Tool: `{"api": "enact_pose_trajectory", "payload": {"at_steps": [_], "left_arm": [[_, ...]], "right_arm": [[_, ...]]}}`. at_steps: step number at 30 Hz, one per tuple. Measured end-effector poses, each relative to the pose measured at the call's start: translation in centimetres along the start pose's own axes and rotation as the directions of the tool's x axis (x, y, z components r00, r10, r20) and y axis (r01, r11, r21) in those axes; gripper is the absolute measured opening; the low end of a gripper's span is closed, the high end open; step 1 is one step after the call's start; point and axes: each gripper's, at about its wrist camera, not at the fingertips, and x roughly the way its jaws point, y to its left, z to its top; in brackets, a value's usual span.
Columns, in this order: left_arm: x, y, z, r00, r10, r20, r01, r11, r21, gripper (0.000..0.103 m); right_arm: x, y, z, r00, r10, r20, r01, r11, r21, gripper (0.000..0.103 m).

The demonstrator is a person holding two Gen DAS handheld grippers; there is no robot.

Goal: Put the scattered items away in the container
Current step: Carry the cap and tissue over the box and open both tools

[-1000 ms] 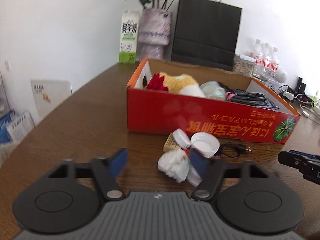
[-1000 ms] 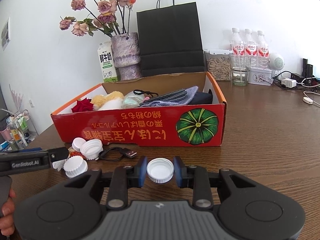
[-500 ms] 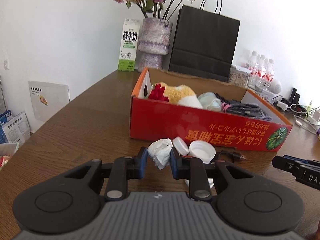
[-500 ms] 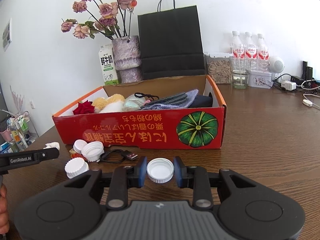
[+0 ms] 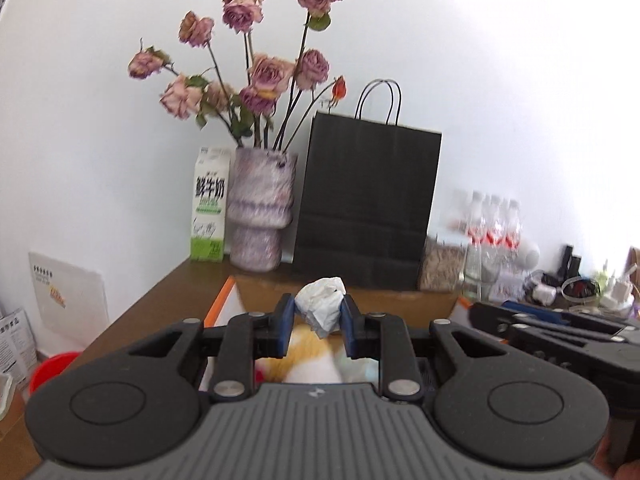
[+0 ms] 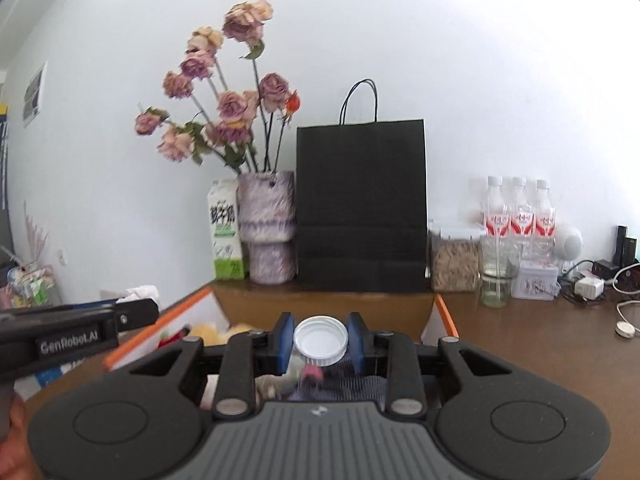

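While both hands hung above the open cardboard box (image 6: 332, 308), each tool had something pinched between its blue pads. The left tool (image 5: 319, 322) was closed tight on a crumpled white tissue (image 5: 322, 306), which bulged up past the fingertips; below it, toward 6 o'clock in the left wrist view, a blurred yellow-and-white plush toy (image 5: 310, 364) lay inside the box. The right tool (image 6: 321, 342) was clamped on a white bottle cap (image 6: 321, 340), hollow side up, with striped grey cloth (image 6: 344, 384) in the box beneath it. From the right wrist view the left tool's side showed at 9 o'clock, the tissue peeking above its tip. Beyond the box's far wall, at 12 o'clock, a black paper bag (image 6: 360, 204) stood on the desk (image 6: 540, 344); a vase of dried roses (image 6: 270, 226) and a milk carton (image 6: 225, 236) stood at 11 o'clock, and three water bottles (image 6: 518, 212) at 2 o'clock.
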Motion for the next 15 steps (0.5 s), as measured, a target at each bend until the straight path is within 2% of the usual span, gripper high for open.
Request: {"api": "enact_pose_trajectory", "payload": {"at_steps": [3,6,10,15], "left_arm": [[3.4,-0.7,0.4,0.999,0.021,0.027,-0.021,1.000,0.000,0.024],[5.6,0.1,-0.9,0.999,-0.026,-0.038,0.025,1.000,-0.008,0.024],[6.0,0.7,-1.8,0.997,0.001,-0.074,-0.001,1.000,-0.009,0.024],[5.8,0.5,-2.3,0.998,0.010,-0.066,-0.010,1.000,0.012,0.024]], "right_arm": [[3.0,-0.6,0.0,0.999,-0.021,0.038,0.019,0.999,0.048,0.027],[4.7,-1.0,-1.3,1.000,-0.030,0.002,0.030,0.999,0.020,0.027],[5.8,-1.3,-2.2,0.999,-0.037,-0.038,0.038,0.999,0.030,0.027],[5.7,-0.9,-2.8,0.998,-0.045,-0.037,0.045,0.999,0.004,0.027]]}}
